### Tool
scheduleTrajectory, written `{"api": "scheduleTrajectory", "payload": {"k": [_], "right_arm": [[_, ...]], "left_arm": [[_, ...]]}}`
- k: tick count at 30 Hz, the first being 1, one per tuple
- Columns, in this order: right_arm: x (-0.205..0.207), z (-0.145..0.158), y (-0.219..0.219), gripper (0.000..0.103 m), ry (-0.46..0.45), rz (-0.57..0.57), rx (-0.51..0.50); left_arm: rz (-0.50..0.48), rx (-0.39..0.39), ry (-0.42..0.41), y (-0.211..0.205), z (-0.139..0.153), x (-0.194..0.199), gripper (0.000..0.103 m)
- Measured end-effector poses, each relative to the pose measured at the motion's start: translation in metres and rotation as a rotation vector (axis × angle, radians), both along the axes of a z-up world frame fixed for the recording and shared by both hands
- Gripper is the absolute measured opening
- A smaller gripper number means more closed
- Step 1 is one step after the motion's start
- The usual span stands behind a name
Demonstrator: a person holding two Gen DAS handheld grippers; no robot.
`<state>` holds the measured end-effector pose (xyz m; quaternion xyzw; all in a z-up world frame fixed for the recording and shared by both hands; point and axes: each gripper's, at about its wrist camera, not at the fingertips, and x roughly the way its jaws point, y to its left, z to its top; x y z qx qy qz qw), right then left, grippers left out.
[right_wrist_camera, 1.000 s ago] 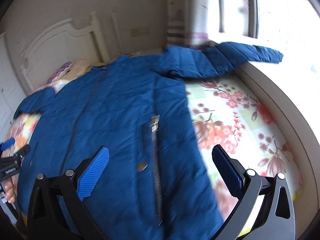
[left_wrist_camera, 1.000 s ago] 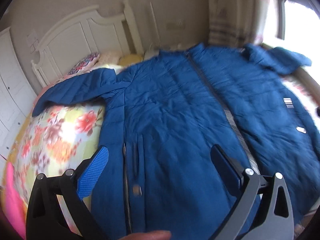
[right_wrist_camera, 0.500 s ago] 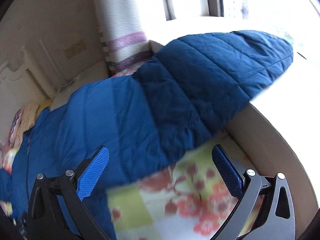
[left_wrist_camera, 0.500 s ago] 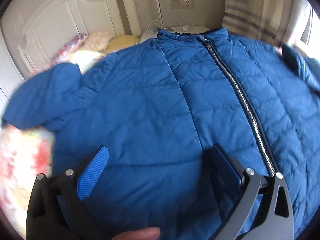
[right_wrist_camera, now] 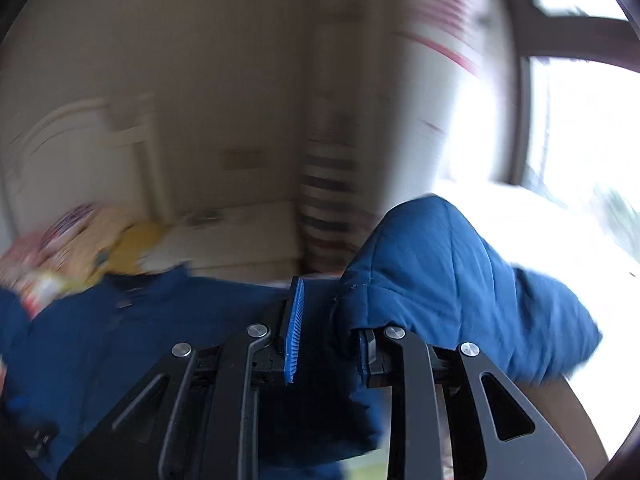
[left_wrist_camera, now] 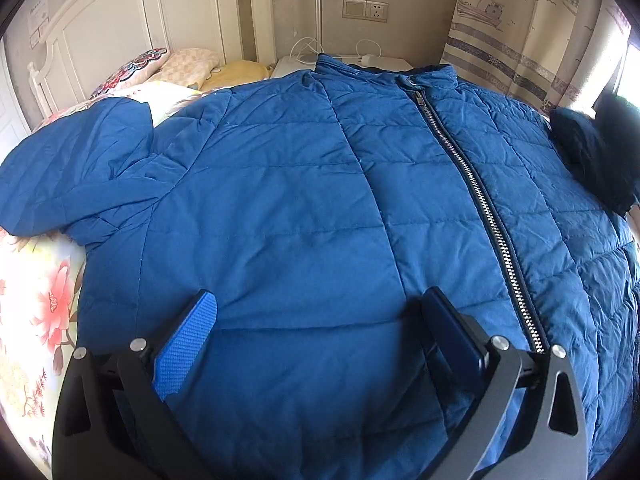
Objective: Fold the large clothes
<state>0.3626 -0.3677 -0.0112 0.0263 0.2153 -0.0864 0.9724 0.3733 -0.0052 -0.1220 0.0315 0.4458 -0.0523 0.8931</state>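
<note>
Now I am hovering my left hand-held gripper (left_wrist_camera: 316, 312), fingers spread, over the blue jacket (left_wrist_camera: 304, 184) lying on the bed (left_wrist_camera: 36, 292), while my right hand-held gripper (right_wrist_camera: 326, 320) is pinching its sleeve (right_wrist_camera: 448, 280).

no legible text (wall notice (left_wrist_camera: 39, 14) blurred)

This is a bedroom in a home. A bed with a floral sheet (left_wrist_camera: 36, 300) fills the lower part of the left wrist view, and a white panelled headboard (left_wrist_camera: 120, 28) stands at its far edge. Pillows (left_wrist_camera: 160, 68) lie at the head end. On the wall behind are a switch and socket plate (left_wrist_camera: 365, 9), with white cables (left_wrist_camera: 308, 46) trailing beneath it. A curtain printed with boats (left_wrist_camera: 520, 24) hangs in the far right corner beside a bright window (right_wrist_camera: 580, 120).
</note>
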Motion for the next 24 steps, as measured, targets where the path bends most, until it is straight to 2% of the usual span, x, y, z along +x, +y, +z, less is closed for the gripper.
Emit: {"api": "scheduleTrajectory", "payload": {"k": [3, 5, 7, 9, 10, 11, 13, 15, 16, 17, 19, 21, 23, 24], "right_arm": [[0.0, 0.001, 0.081, 0.025, 0.012, 0.214, -0.135], [-0.001, -0.015, 0.132, 0.025, 0.074, 0.307, -0.225], [0.004, -0.044, 0.167, 0.025, 0.17, 0.387, -0.292], [0.013, -0.073, 0.179, 0.027, 0.277, 0.426, -0.304], [0.02, -0.095, 0.181, 0.03, 0.371, 0.45, -0.288], [0.027, -0.107, 0.181, 0.037, 0.42, 0.455, -0.288], [0.025, -0.105, 0.175, 0.047, 0.408, 0.458, -0.267], [0.023, -0.095, 0.165, 0.069, 0.465, 0.483, -0.211], [0.018, -0.086, 0.16, 0.069, 0.481, 0.489, -0.177], [0.006, -0.072, 0.147, 0.069, 0.46, 0.485, -0.113], [-0.018, -0.048, 0.109, 0.069, 0.379, 0.439, 0.016], [-0.028, -0.038, 0.063, 0.069, 0.315, 0.329, 0.166], [-0.035, -0.044, -0.002, 0.07, 0.27, 0.158, 0.408], [-0.039, -0.054, -0.032, 0.07, 0.28, 0.069, 0.528]], "left_arm": [[0.0, 0.0, -0.001, 0.0, 0.0, 0.0, 0.101], [0.0, 0.0, -0.001, 0.0, 0.0, 0.0, 0.101], [0.0, -0.001, -0.001, 0.0, 0.0, 0.0, 0.101], [0.0, -0.003, 0.0, -0.001, 0.0, 0.001, 0.101], [0.0, -0.003, 0.0, -0.001, 0.0, 0.001, 0.101], [-0.001, -0.003, -0.001, -0.001, 0.0, 0.001, 0.101], [0.0, -0.004, 0.0, -0.002, 0.0, 0.001, 0.101], [0.0, -0.004, -0.001, -0.001, 0.0, 0.0, 0.101], [-0.001, -0.004, -0.001, -0.001, 0.0, 0.0, 0.101], [-0.001, -0.005, -0.001, -0.001, 0.0, 0.0, 0.101], [-0.001, -0.004, -0.001, -0.001, 0.0, 0.0, 0.101], [-0.001, -0.005, -0.001, -0.001, 0.0, 0.0, 0.101], [-0.001, -0.005, -0.002, -0.001, 0.0, 0.0, 0.101], [-0.001, -0.005, -0.002, -0.001, 0.0, 0.0, 0.101]]}}
